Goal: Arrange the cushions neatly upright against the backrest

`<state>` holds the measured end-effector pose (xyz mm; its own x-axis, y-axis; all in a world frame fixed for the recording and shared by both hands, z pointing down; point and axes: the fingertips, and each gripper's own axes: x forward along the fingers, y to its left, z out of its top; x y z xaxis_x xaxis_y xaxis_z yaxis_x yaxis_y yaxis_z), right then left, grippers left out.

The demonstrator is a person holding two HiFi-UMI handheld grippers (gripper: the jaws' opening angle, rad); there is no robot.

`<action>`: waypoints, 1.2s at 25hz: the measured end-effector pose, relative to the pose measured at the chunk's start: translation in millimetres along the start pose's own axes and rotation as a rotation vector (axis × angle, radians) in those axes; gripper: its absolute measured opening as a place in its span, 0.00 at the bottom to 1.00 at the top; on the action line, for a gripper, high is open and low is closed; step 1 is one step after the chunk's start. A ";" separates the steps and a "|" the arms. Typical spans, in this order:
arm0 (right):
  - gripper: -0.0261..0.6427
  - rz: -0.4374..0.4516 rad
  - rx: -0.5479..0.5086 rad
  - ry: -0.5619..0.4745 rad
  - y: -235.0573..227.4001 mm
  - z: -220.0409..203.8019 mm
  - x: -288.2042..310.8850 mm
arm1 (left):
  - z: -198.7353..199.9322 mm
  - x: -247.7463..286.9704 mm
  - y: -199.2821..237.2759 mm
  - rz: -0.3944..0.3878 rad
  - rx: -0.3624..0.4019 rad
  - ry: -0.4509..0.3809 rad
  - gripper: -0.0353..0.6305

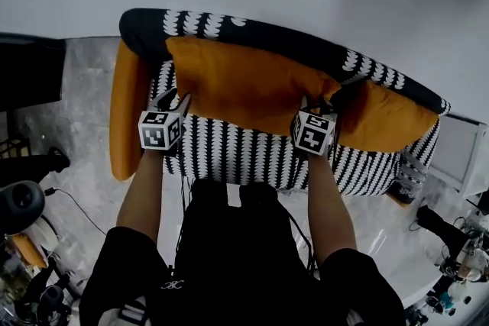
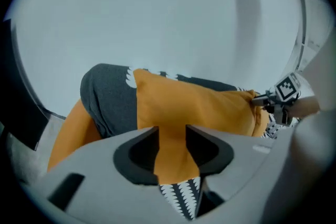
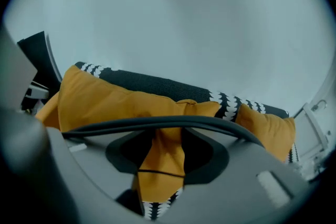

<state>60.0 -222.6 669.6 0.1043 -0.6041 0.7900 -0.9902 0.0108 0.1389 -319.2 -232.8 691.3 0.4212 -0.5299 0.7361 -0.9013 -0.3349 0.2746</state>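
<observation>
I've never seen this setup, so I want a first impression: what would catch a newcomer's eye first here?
The large orange cushion leaning along the backrest of the black-and-white patterned sofa stands out first, with a smaller orange cushion at the sofa's right end and a third orange cushion at its left end. Next come the left hand-held gripper and right hand-held gripper, each with the large orange cushion's lower edge between its jaws.
</observation>
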 end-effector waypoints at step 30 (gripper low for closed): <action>0.05 0.379 0.088 -0.569 -30.3 129.5 -297.7 | 175.2 -195.4 -336.6 -0.063 0.181 -0.459 0.07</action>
<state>47.0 -146.2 352.9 -0.2915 -0.8961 0.3348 -0.9551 0.2535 -0.1533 -80.4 -153.1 346.6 0.5122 -0.7789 0.3618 -0.8577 -0.4860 0.1680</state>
